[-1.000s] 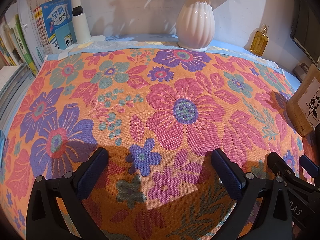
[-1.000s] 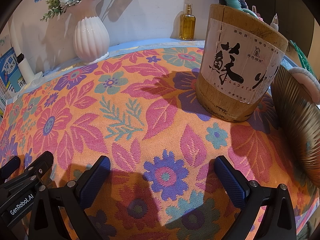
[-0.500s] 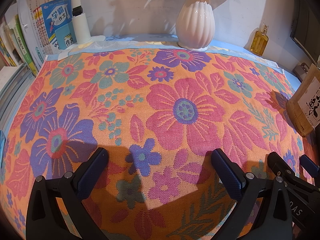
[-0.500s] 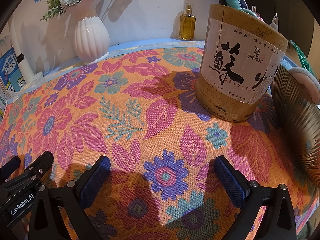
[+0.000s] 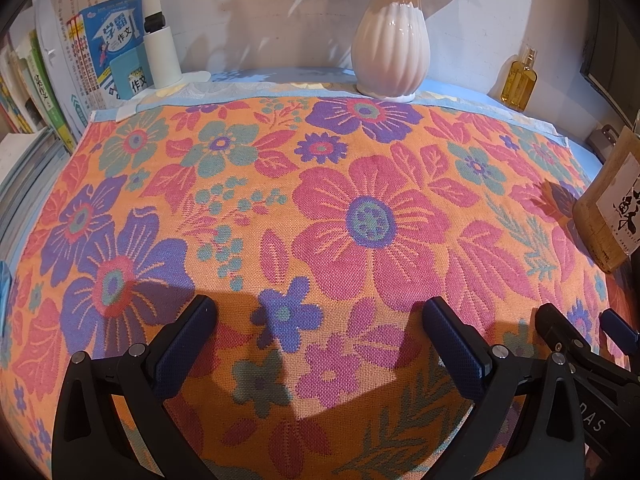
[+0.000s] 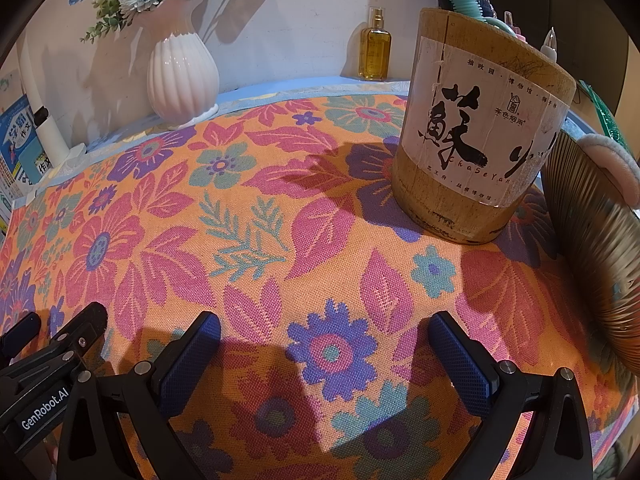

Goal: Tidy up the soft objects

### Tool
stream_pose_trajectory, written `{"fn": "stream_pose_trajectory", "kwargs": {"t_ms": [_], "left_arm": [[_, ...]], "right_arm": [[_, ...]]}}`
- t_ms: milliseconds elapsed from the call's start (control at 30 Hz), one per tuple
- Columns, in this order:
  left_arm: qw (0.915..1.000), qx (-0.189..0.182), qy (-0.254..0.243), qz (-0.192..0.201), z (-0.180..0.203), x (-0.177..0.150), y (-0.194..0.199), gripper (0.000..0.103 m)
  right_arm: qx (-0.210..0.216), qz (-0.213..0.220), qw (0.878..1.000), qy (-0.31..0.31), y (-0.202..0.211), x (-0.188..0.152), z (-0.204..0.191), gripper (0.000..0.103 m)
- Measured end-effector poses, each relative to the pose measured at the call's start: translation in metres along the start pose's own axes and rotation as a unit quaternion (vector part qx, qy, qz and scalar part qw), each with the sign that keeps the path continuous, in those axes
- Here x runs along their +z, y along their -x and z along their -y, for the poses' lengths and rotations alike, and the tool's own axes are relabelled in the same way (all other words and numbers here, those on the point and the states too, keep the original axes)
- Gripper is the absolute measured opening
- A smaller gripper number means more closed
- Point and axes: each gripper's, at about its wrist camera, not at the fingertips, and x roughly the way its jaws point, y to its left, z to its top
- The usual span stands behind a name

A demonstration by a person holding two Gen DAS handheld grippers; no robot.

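Floral cloth [image 5: 360, 208] lies flat; bamboo pot [image 6: 480, 128] holds pens.

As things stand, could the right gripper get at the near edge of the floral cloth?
Probably yes: the right gripper is open above the floral cloth, with nothing between them.

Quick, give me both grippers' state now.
Left gripper: open, holding nothing, over the cloth.
Right gripper: open, holding nothing.
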Motion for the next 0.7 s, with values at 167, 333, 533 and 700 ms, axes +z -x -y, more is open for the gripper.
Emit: {"fn": "stream_pose_trajectory", "kwargs": {"t_ms": [167,333,533,700], "left_arm": [[1.0,-0.001,0.001,0.0,-0.0002,0.0,0.0,0.103],[1.0,0.0,0.0,0.0,0.0001,0.0,-0.0001,0.103],[1.0,-0.004,0.001,0.001,0.0002,0.0004,0.0,0.103],[1.0,-0.003,0.002,0.001,-0.0002,0.0003,0.0001,0.103]], "right_arm": [[0.0,0.0,1.0,0.0,0.0001,0.0002,-0.0005,0.103],[0.0,0.0,1.0,0.0,-0.0002,0.0,-0.0003,0.103],[0.0,0.0,1.0,0.0,-0.0004,-0.0002,0.0001,0.103],[0.0,0.0,1.0,0.0,-0.0004,-0.0002,0.0,0.103]]}}
